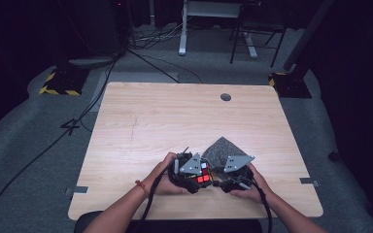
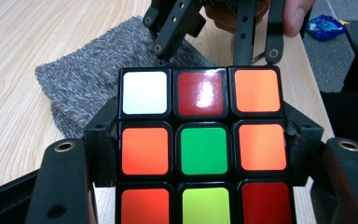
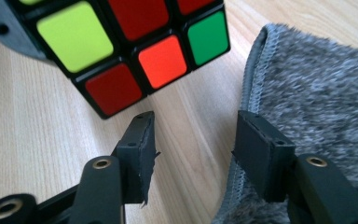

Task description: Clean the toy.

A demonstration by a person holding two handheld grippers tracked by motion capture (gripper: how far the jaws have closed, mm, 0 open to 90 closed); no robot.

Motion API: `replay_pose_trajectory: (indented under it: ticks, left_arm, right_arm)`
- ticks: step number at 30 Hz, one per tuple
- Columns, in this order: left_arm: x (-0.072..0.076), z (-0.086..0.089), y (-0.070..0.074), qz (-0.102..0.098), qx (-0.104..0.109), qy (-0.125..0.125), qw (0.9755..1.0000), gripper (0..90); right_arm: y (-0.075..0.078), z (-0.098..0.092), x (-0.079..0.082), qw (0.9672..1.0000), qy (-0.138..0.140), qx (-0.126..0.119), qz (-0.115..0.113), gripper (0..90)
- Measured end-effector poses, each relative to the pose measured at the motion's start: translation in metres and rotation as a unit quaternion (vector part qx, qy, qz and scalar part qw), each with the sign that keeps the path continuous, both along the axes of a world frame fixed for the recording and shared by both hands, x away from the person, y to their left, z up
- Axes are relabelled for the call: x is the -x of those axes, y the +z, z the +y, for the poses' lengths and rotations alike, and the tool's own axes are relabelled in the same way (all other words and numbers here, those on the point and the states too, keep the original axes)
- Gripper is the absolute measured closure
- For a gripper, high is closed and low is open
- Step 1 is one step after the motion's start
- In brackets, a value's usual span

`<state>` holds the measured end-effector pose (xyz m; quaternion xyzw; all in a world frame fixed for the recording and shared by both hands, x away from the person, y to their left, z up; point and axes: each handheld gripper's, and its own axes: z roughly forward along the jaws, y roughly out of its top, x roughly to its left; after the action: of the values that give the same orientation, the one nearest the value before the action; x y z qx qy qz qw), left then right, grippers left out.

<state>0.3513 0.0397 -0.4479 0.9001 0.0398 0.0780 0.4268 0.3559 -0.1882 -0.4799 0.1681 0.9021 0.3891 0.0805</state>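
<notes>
While the left hand-held gripper (image 1: 194,174) is clamping the puzzle cube (image 2: 200,144) from both sides, its two black jaws are pressing on the cube's middle layer, one at each flank, so the cube is sitting squarely between them and rising from them toward the camera. In the left gripper view the cube's facing side is showing a white, a dark red and an orange tile along the far row, orange, green and orange across the middle, and orange, yellow-green and red along the near row. Just beyond the cube's far edge, the right hand-held gripper (image 2: 214,53) is pointing back at it, with a fingertip of the person's hand resting on its frame. In the right gripper view the right hand-held gripper (image 3: 193,140) is standing partly open with nothing between its jaws; the cube (image 3: 135,46) is hanging ahead of its left jaw and above it, near but apart from the pad, with one corner pointing down toward the gap. The grey fuzzy cloth (image 3: 317,88) is lying on the desk (image 3: 32,121) beside and under the right jaw, its stitched edge running just past that jaw. In the high view both hands are holding their grippers close together above the near part of the desk (image 1: 141,121), with the cloth (image 1: 219,149) just behind them.
</notes>
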Motion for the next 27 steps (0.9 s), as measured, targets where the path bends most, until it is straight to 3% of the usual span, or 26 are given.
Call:
replay_pose_trajectory:
  ticks: [13, 18, 22, 27]
  left_arm:
    - [-0.0011, -0.0005, -0.0039, 0.013, 0.002, -0.005, 0.9999, 33.1]
    - [-0.0016, 0.0010, -0.0033, 0.016, 0.008, -0.007, 0.9998, 33.0]
    - [-0.0032, 0.0038, -0.0028, 0.025, 0.026, -0.011, 0.9993, 32.7]
    - [-0.0037, 0.0052, -0.0021, 0.023, 0.025, -0.009, 0.9994, 32.5]
  right_arm:
    - [0.0045, -0.0061, 0.0007, 0.9997, -0.006, -0.024, -0.002, 51.2]
    - [0.0047, -0.0071, 0.0003, 0.9995, -0.007, -0.031, 0.001, 51.8]
    - [0.0059, -0.0072, 0.0015, 0.9989, -0.012, -0.046, 0.005, 52.5]
    - [0.0083, -0.0094, 0.0013, 0.9981, -0.015, -0.059, 0.006, 52.8]
